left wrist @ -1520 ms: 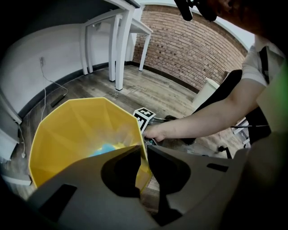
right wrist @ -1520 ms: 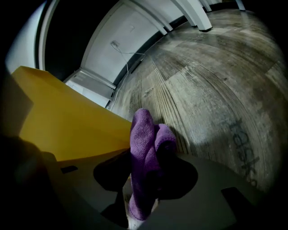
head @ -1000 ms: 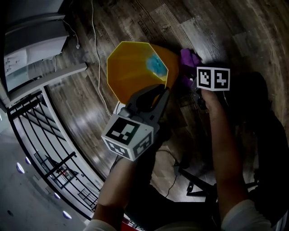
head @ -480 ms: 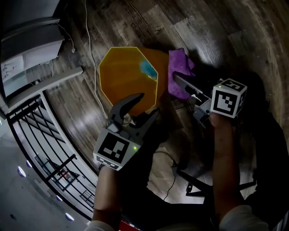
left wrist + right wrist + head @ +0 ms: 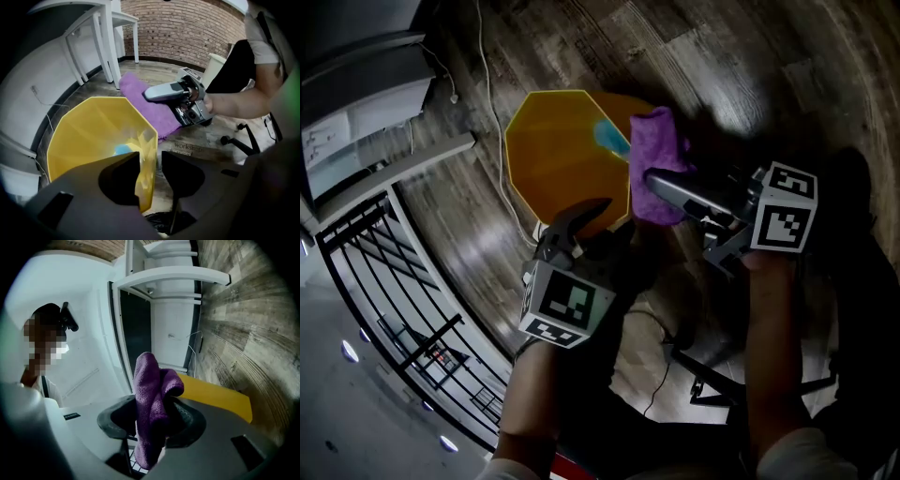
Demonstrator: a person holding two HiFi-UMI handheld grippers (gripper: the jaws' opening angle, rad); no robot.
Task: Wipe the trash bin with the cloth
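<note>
Left jaws: the left gripper's (image 5: 151, 161) 2 jaws have just been closing and are not pinching; the yellow trash bin (image 5: 89, 136) wall stands between them.
Right jaws: the right gripper (image 5: 151, 416) is clenched on the purple cloth (image 5: 149, 385).
Head view only: the cloth is at the bin's rim.

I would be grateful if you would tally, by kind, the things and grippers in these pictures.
Yellow trash bin: 1
Purple cloth: 1
Small blue object inside the bin: 1
Grippers: 2, the left gripper and the right gripper
Total: 5
</note>
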